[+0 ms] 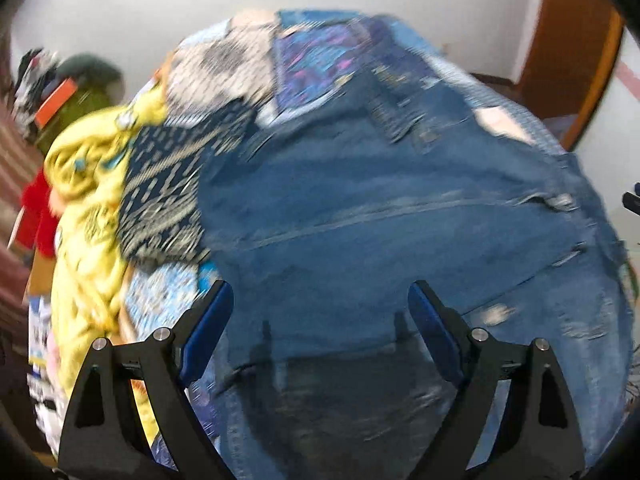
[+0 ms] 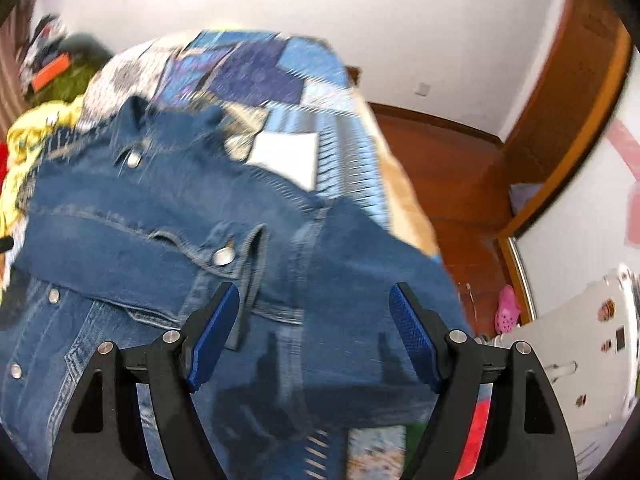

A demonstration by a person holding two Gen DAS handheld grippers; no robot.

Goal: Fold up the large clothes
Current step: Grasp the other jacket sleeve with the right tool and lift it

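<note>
A: The left hand-held gripper (image 1: 320, 312) is hanging wide over the denim jacket (image 1: 380, 220), its blue pads (image 1: 208, 332) clear of the cloth and nothing between them.

B: And the right hand-held gripper (image 2: 314, 320)?

A: It is gaping wide as well, with only the jacket's fabric lying below the gap. The pads (image 2: 416, 340) are not pressing on anything.

B: Where is the jacket sitting?

A: It is lying spread on the bed, over a patchwork quilt (image 1: 312, 52) that is showing at twelve o'clock in the left view. In the right view the collar is pointing toward eleven o'clock, and a metal snap button (image 2: 223, 257) is sitting just above the left pad, near the middle of the picture.

B: Anything beside it?

A: A dark patterned cloth (image 1: 168, 184) is lying at nine o'clock of the jacket in the left view, touching its edge. A yellow garment (image 1: 84, 216) is bunching up just beyond that, and something red (image 1: 38, 216) is peeking out at the far nine o'clock edge.

B: And around the bed?

A: A wooden floor (image 2: 452, 184) is showing at three o'clock in the right view, with a pink shoe (image 2: 507, 308) lying at four o'clock. Both views are blurring, so the finer details are hard to tell.
</note>
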